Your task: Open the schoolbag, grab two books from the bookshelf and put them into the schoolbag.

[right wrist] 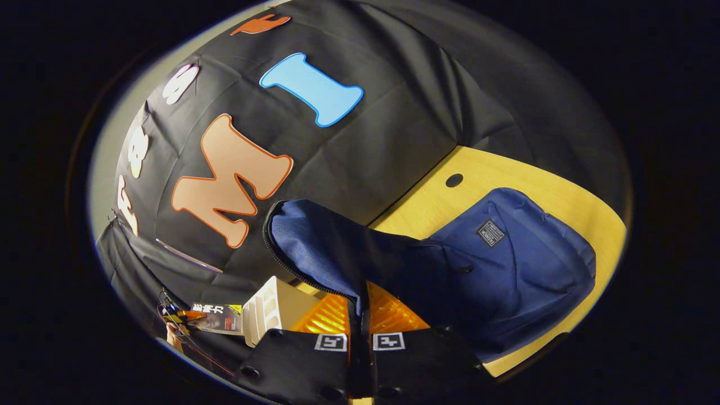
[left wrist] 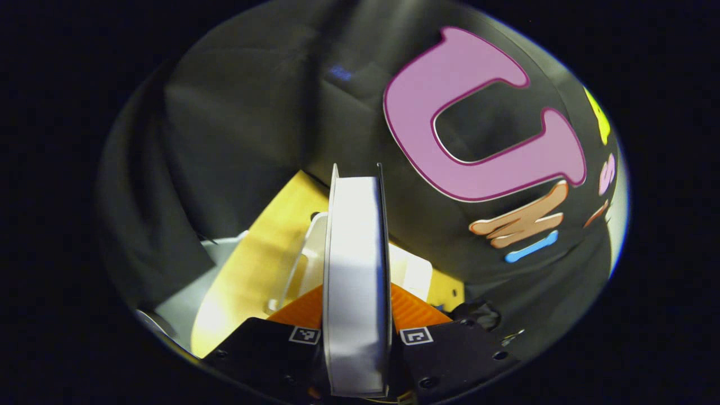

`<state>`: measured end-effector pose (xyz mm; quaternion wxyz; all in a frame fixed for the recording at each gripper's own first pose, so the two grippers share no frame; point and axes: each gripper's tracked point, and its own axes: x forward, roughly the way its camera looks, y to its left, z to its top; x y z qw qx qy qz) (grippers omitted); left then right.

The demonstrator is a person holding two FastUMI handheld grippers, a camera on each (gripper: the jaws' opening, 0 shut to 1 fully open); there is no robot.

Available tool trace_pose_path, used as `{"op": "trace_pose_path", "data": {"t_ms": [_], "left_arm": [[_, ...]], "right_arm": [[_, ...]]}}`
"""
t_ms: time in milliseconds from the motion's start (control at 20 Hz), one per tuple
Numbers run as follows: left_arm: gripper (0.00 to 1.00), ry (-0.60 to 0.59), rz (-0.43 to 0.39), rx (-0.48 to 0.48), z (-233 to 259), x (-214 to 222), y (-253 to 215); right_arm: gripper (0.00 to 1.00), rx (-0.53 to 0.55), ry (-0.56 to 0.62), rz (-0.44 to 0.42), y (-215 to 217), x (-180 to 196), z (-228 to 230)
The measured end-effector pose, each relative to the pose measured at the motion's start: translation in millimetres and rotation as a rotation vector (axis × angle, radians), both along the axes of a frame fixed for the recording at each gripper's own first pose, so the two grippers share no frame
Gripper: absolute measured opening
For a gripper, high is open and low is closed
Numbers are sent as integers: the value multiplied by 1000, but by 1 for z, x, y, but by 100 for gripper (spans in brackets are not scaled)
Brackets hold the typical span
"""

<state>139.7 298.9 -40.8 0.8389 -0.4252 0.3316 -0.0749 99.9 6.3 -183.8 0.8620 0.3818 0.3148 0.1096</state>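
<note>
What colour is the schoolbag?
Dark blue; the schoolbag shows best in the right gripper view.

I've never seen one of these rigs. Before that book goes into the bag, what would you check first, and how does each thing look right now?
1. Left gripper clamps the white-paged book: ok, held upright, page edges toward the camera.
2. Right gripper pinches the zipper-edged flap of the navy blue fabric schoolbag: ok, flap lifted.
3. Bag mouth wide enough for the book: cannot tell.
4. Bag supported: ok, lying on the yellow wooden table.
5. White plastic bookshelf apart from the bag: ok.
6. Book count inside the bag: cannot tell.
</note>
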Motion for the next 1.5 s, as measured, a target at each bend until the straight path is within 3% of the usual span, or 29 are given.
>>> {"op": "trace_pose_path", "data": {"t_ms": [350, 850, 1250, 1500], "left_arm": [[36, -53, 17, -243, -2, -14, -39], [36, -91, -186, -330, 4, -18, -165], [36, -40, -373, -357, -12, -10, -286], [36, 13, -444, -365, -31, -6, -355]], "right_arm": [[3, -8, 7, 12, 4, -1, -3], [3, 2, 8, 29, 6, -7, -3], [3, 10, -4, 35, 2, -14, 2], [3, 23, -6, 32, -2, -19, 2]]}}
